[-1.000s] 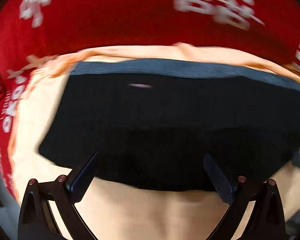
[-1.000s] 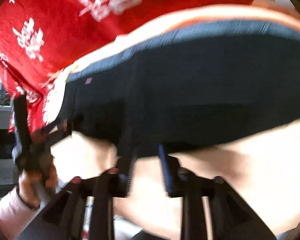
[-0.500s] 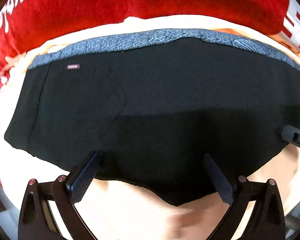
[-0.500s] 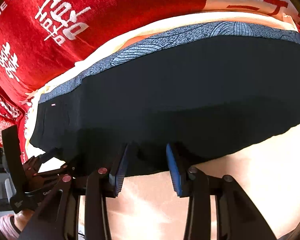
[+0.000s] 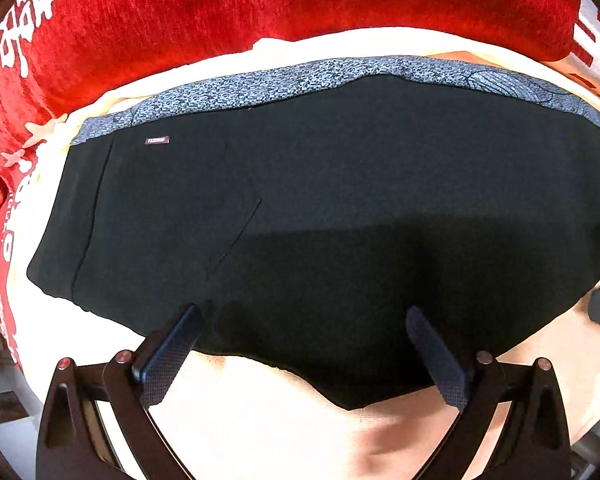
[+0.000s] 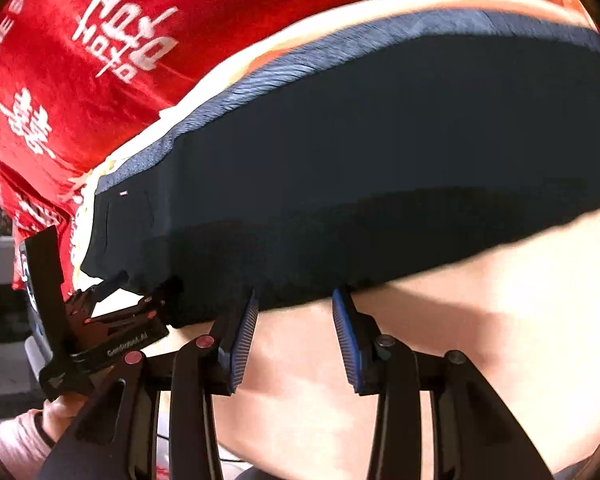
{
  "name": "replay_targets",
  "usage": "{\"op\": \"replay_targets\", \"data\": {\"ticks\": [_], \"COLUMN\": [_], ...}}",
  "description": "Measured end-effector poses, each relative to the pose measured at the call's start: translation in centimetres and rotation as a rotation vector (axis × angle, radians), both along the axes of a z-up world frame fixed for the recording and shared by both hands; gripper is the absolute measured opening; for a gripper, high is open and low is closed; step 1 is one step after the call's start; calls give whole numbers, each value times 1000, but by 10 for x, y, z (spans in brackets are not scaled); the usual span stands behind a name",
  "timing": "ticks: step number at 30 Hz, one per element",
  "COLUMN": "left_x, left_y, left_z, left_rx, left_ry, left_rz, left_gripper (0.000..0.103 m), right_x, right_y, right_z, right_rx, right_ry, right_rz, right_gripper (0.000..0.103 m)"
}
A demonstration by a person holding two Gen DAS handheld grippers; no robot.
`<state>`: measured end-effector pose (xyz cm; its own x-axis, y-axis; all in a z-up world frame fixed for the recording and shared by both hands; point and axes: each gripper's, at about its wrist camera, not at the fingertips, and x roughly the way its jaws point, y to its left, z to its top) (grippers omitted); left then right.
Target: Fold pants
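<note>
Black pants (image 5: 340,208) with a blue-grey patterned waistband (image 5: 300,80) lie flat on a cream surface (image 5: 260,420); they also show in the right wrist view (image 6: 380,160). My left gripper (image 5: 300,344) is open wide, fingers over the pants' near edge, holding nothing. My right gripper (image 6: 296,320) is open, its tips at the near hem of the pants. The left gripper also shows at the left of the right wrist view (image 6: 112,320), by the pants' left end.
A red blanket with white lettering (image 5: 180,12) lies behind the pants and down the left side (image 6: 80,60). A small label (image 5: 157,140) sits near the waistband's left end. The cream surface's near edge drops off at lower left (image 5: 4,400).
Both grippers have come closer to the pants' near edge and steadied. The right gripper's jaws have opened wider. The pants lie still.
</note>
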<state>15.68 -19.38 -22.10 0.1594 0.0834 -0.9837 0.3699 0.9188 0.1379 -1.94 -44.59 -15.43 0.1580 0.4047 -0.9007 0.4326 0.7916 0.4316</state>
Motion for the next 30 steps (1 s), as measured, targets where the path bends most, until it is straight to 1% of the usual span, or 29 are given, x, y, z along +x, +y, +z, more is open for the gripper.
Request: {"op": "replay_targets", "data": {"ticks": [3, 4, 6, 8, 10, 14, 16, 19, 21, 23, 27, 28, 30], "left_x": [-2, -3, -4, -6, 4, 4, 5, 6, 0, -2, -7, -9, -12], "left_y": [-4, -12, -9, -13, -16, -27, -33, -46, -56, -75, -113, -126, -155], "left_z": [0, 2, 4, 5, 2, 5, 9, 16, 22, 26, 42, 45, 49], "left_rx": [11, 16, 30, 49, 73, 122, 126, 108, 101, 86, 6, -14, -55], "left_ry": [0, -1, -2, -2, -3, -6, -2, 6, 4, -4, -5, -9, -16], "left_rz": [5, 4, 1, -2, -10, -20, -21, -26, -46, -70, -110, -122, -145], "left_gripper": [103, 103, 103, 103, 103, 103, 103, 103, 103, 103, 103, 103, 103], "right_x": [-15, -21, -31, -41, -47, -57, -60, -65, -69, -73, -82, -84, -92], "right_y": [-14, -19, -29, -41, -50, -69, -76, -90, -99, -108, -126, -132, -151], "right_z": [-5, -7, -9, -9, -7, -5, -3, -1, -1, -1, 1, 3, 6], "right_rx": [9, 14, 30, 52, 53, 64, 71, 78, 85, 93, 113, 120, 136], "right_ry": [31, 42, 56, 59, 63, 62, 59, 47, 41, 32, -8, -27, -85], "right_rz": [-25, -36, -61, -90, -102, -131, -142, -162, -176, -191, -234, -255, -332], "right_gripper": [43, 43, 43, 43, 45, 47, 48, 48, 48, 48, 48, 48, 48]}}
